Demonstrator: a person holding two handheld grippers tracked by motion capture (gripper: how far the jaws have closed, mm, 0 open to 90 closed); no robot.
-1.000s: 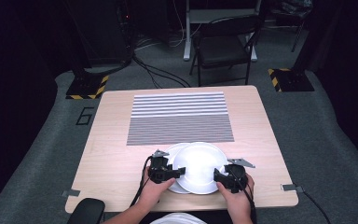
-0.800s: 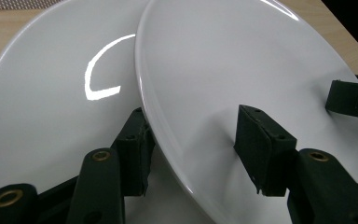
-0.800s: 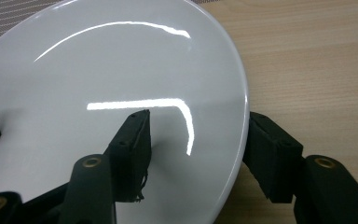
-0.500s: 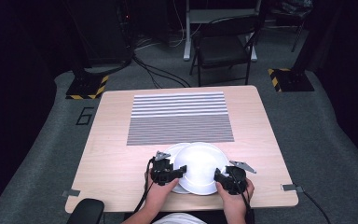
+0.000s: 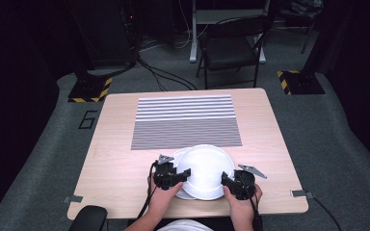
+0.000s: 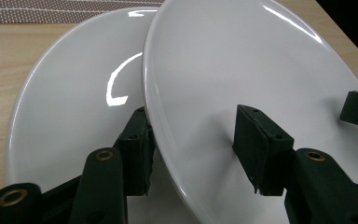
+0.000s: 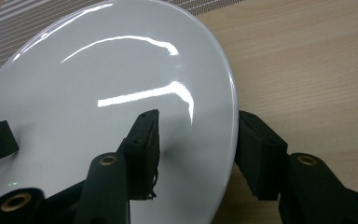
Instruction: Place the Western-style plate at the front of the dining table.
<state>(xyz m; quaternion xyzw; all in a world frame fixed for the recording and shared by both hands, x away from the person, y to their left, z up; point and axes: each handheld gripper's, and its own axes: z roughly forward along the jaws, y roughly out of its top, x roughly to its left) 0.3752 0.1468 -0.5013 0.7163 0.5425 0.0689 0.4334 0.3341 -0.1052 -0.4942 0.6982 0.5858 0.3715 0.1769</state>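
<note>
Two white plates are at the table's near edge. Both grippers hold the upper plate (image 5: 204, 168) a little above the lower plate (image 5: 177, 158), which lies on the wooden table (image 5: 115, 163) and peeks out at the left. My left gripper (image 5: 180, 175) is shut on the upper plate's left rim. In the left gripper view the left gripper (image 6: 198, 149) has one jaw under and one over the upper plate (image 6: 242, 70), with the lower plate (image 6: 74, 107) beneath. My right gripper (image 5: 226, 180) is shut on the right rim. The right gripper (image 7: 200, 154) straddles the same plate (image 7: 112, 93).
A striped grey and white mat (image 5: 185, 122) covers the middle and far part of the table. A folding chair (image 5: 231, 48) stands beyond the far edge, and stand bases with yellow-black tape (image 5: 89, 89) sit on the floor.
The upper plate has come up off the lower one and shifted slightly right, so the lower plate's left rim now shows. Both hands stay at the plate's sides.
</note>
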